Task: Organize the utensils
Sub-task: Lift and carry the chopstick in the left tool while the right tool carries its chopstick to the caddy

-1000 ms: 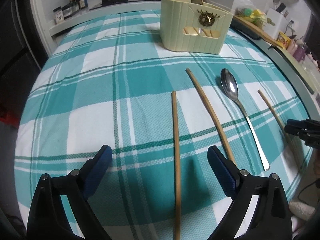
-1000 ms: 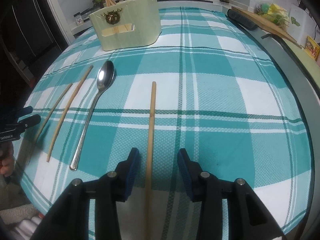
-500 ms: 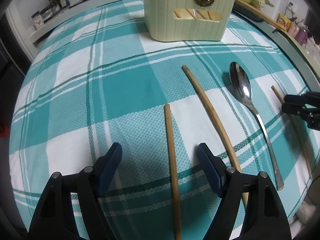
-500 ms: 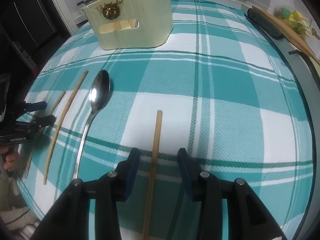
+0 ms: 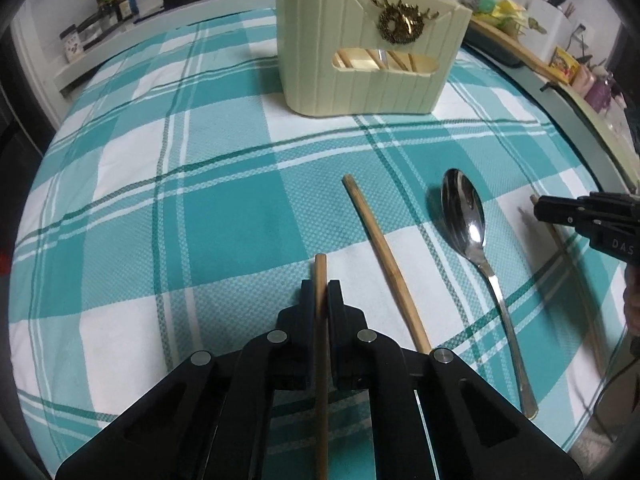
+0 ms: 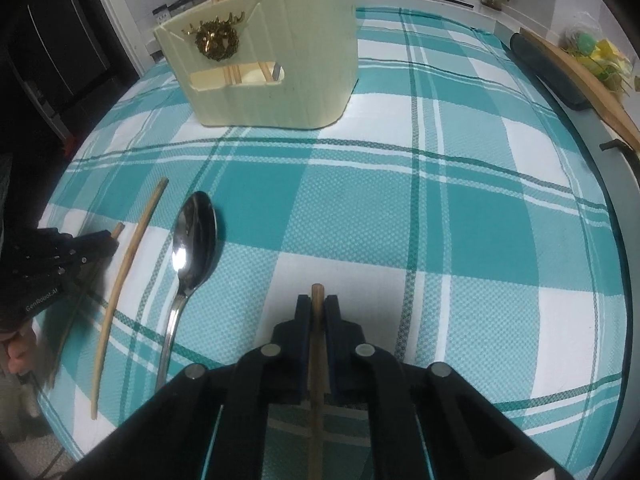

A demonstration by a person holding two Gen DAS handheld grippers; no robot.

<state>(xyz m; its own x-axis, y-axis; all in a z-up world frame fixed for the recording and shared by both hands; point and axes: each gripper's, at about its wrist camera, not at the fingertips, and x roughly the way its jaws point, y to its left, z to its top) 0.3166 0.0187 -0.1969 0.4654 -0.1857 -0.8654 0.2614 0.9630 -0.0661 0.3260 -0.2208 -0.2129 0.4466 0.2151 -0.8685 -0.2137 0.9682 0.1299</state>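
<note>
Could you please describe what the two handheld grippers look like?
Both the left gripper and the right gripper are black plastic, with round silver rivets on angular linkages and dark blue pads on the fingers. White lettering marks each body's side.

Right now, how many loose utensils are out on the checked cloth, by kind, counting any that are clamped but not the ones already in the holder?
Wooden chopsticks: 3 (one in the left hand-held gripper, one in the right hand-held gripper, one free)
Metal spoon: 1
Total: 4
</note>
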